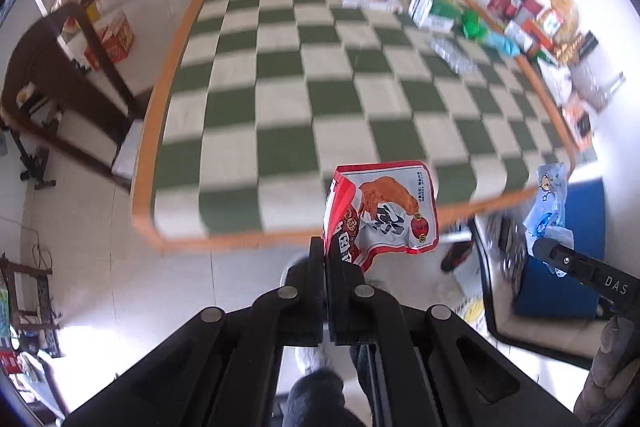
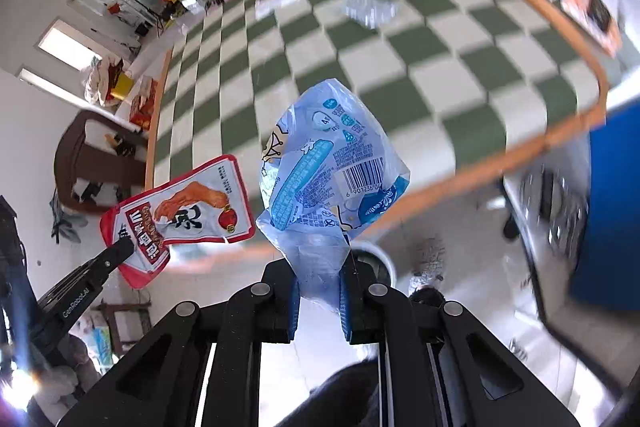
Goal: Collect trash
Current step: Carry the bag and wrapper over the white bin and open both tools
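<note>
Left gripper (image 1: 325,259) clenched on red wrapper (image 1: 384,215) corner. Right gripper (image 2: 319,287) clamped on blue bag (image 2: 332,163) neck. Both held off near edge of mat (image 1: 280,87). Light, limp, slick film; likely best pinched at crimped seams.

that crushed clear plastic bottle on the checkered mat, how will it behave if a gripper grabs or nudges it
The crushed clear bottle looks empty and flattened, so it is probably very light and would slide on the checkered mat rather than roll. Its crumpled walls likely give under the fingers, so a grip may sink in and feel slippery. It seems unlikely to break.
</note>
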`<state>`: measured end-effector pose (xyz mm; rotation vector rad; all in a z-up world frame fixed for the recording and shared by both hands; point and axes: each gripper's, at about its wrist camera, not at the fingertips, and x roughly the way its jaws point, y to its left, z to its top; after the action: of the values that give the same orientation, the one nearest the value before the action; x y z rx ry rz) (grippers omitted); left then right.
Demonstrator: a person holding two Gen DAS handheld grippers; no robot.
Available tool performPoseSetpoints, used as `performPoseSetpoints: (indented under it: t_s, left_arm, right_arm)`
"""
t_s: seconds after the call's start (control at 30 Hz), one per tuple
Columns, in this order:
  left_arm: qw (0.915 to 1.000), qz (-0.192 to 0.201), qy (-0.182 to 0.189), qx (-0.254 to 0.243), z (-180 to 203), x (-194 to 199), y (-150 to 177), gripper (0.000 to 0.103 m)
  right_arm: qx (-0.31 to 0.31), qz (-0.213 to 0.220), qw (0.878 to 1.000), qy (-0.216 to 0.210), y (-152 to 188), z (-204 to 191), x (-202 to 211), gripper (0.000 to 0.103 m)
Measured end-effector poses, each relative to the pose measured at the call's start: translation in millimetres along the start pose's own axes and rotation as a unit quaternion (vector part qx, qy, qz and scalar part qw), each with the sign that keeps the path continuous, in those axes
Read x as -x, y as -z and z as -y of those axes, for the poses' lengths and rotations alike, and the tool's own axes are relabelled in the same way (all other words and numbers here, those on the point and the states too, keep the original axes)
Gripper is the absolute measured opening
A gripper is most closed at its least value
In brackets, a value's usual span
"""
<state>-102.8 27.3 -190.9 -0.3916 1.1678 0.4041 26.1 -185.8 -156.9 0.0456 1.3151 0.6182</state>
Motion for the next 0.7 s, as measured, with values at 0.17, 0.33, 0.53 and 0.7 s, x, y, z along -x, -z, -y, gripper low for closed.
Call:
performPoseSetpoints:
  t_s: [0.17, 0.33, 0.53, 0.7]
  left_arm:
    - [0.9982, -0.055, 0.002, 0.024, -12, -33, 52, 0.0]
    - [0.9928, -0.112, -0.003, 0.043, -19, -106, 87, 0.0]
    - [0.9792, -0.184, 0.007, 0.086, -33, -236, 121, 0.0]
    - [0.9685, -0.228, 0.004, 0.1, -39, -347, 152, 0.0]
  right_arm:
    - [0.004, -0.056, 0.998, 0.001, 63, 5, -31, 0.016]
    - [0.015, -0.113, 0.993, 0.016, 104, 23, -88, 0.016]
    - [0.019, -0.172, 0.985, 0.015, 139, 62, -199, 0.016]
    - [0.025, -0.211, 0.977, 0.013, 160, 95, -310, 0.016]
